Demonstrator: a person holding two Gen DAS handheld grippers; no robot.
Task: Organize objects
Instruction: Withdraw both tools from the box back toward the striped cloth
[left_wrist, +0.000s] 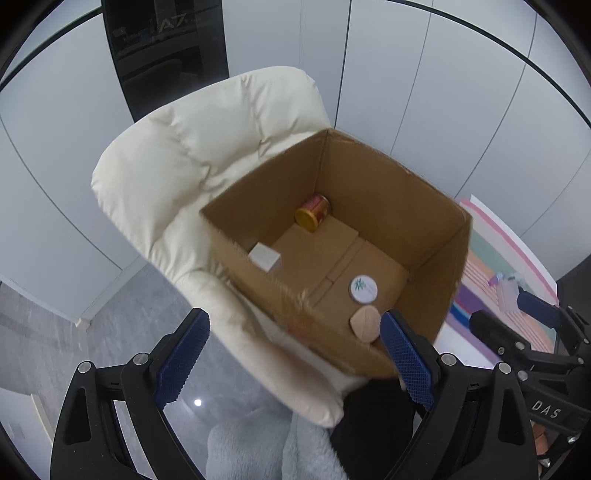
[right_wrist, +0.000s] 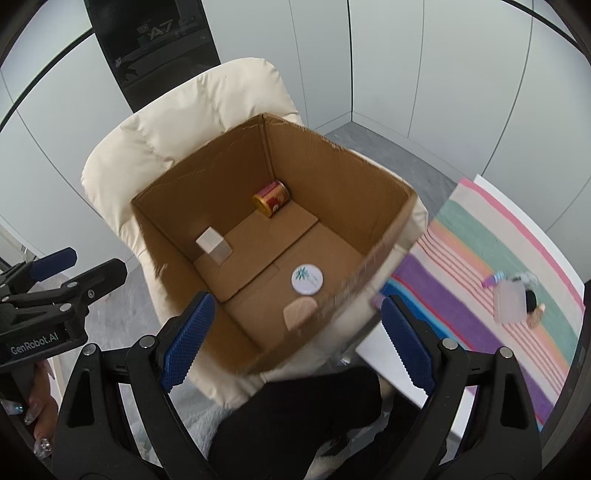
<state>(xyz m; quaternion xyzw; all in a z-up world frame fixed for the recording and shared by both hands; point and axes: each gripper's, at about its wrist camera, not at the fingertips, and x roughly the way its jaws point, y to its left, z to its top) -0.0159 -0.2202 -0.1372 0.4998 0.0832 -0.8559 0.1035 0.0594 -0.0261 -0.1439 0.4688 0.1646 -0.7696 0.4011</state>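
An open cardboard box (left_wrist: 436, 236) (right_wrist: 332, 173) rests on a cream padded chair (left_wrist: 177, 158) (right_wrist: 173, 122). Inside lie a red-and-gold can (left_wrist: 313, 213) (right_wrist: 270, 198) on its side at the far corner, a small white cube (left_wrist: 264, 257) (right_wrist: 213, 244), a round white lid (left_wrist: 363, 288) (right_wrist: 307, 279) and a beige oval piece (left_wrist: 365, 323) (right_wrist: 300, 311). My left gripper (left_wrist: 293, 360) hangs open above the box's near edge, nothing between its blue pads. My right gripper (right_wrist: 297, 343) is open too, over the box's near corner and empty.
A striped cloth (left_wrist: 491, 266) (right_wrist: 491, 258) covers a white table to the right, with a small clear box and little items (right_wrist: 511, 299) (left_wrist: 508, 286) on it. A person's hand (right_wrist: 37, 413) with decorated nails holds the other gripper's handle. Grey floor lies left; white wall panels stand behind.
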